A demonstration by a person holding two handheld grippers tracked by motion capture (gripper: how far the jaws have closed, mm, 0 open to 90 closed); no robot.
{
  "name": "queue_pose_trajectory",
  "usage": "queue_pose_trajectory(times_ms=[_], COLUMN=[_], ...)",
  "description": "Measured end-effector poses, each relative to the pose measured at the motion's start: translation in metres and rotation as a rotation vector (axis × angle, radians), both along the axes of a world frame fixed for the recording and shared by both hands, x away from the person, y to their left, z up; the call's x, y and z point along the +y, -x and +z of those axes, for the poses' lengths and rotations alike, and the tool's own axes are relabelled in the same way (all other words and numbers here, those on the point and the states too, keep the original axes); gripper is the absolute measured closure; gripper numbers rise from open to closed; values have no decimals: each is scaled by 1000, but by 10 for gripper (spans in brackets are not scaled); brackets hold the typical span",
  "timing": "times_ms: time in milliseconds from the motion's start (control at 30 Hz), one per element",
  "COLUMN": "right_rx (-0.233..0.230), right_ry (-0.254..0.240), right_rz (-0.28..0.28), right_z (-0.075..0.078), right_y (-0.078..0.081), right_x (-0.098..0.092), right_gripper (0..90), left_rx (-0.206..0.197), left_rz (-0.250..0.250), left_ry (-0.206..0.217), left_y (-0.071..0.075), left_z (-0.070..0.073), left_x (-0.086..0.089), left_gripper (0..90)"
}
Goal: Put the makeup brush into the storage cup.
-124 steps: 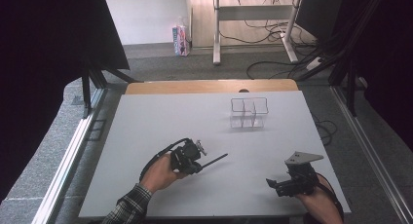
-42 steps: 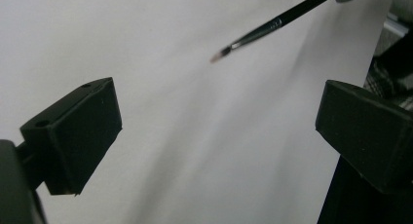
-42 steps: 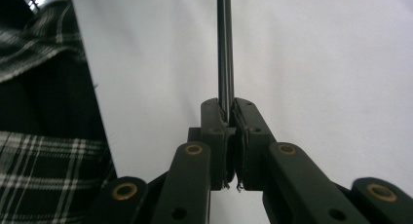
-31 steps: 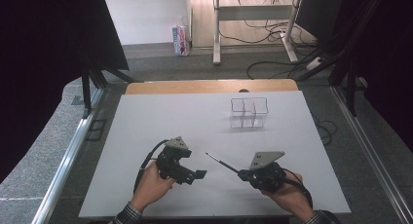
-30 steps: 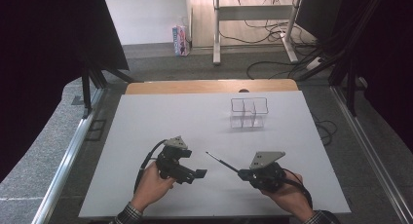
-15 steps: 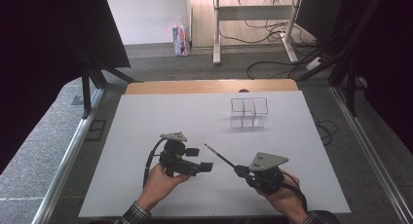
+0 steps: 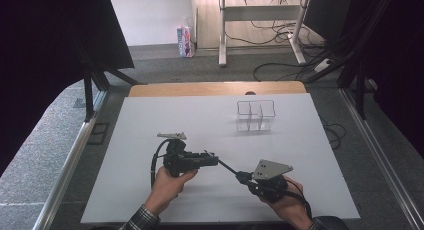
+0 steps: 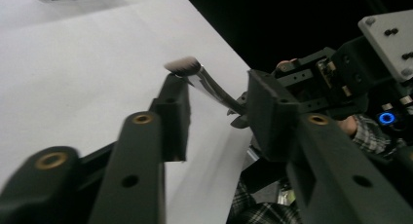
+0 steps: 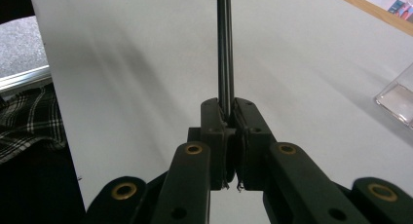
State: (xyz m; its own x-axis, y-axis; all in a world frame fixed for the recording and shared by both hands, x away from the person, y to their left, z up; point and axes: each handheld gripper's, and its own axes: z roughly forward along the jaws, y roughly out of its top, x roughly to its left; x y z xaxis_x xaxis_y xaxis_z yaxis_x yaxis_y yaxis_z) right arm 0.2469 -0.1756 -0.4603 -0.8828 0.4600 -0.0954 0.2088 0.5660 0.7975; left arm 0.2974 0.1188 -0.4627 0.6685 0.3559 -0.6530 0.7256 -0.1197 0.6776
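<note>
Beyond white table (image 7: 150, 120), grey carpet (image 7: 165, 65)

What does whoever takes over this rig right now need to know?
Right gripper: shut on the handle end of the thin black brush, held off the table.
Left gripper: jaws have just been closing, with the bristle end between them; a gap shows, so no firm grip yet.
Clear organiser: at the far side, apart from both grippers, seemingly empty.
Done: brush picked up and brought to the left gripper.
Left: probably finish the left grip, release the right, then place the brush in the organiser.
</note>
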Motion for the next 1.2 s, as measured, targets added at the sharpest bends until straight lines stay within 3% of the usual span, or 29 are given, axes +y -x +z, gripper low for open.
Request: queue_pose_trajectory(times_ms=[167,433,600,700,833,900,1033,1200], right_rx=[10,23,35,55,85,121,154,151], right_ry=[-6,11,22,20,9,6,2,-7], right_rz=[15,30,36,11,-8,-12,-2,16], right_z=[-1,-4,-5,-5,-3,-3,-2,4], right_y=[-1,-2,-3,-5,-8,-11,-14,-16], right_x=[0,2,3,4,1,2,7,16], right_gripper=[831,831,822,625,472,403,358,397], left_rx=[19,65,39,10,-32,-54,-96,-141], left_rz=[-2,-23,-23,-19,-14,-14,-27,-50], left_ry=[35,107,88,53,-8,-40,-95,-155], left_y=[-1,-1,1,3,5,7,11,17], left_z=[-2,-5,-1,2,8,11,17,24], left_x=[2,2,0,0,0,-1,-9,-21], left_gripper=[742,818,832,833,833,833,833,833])
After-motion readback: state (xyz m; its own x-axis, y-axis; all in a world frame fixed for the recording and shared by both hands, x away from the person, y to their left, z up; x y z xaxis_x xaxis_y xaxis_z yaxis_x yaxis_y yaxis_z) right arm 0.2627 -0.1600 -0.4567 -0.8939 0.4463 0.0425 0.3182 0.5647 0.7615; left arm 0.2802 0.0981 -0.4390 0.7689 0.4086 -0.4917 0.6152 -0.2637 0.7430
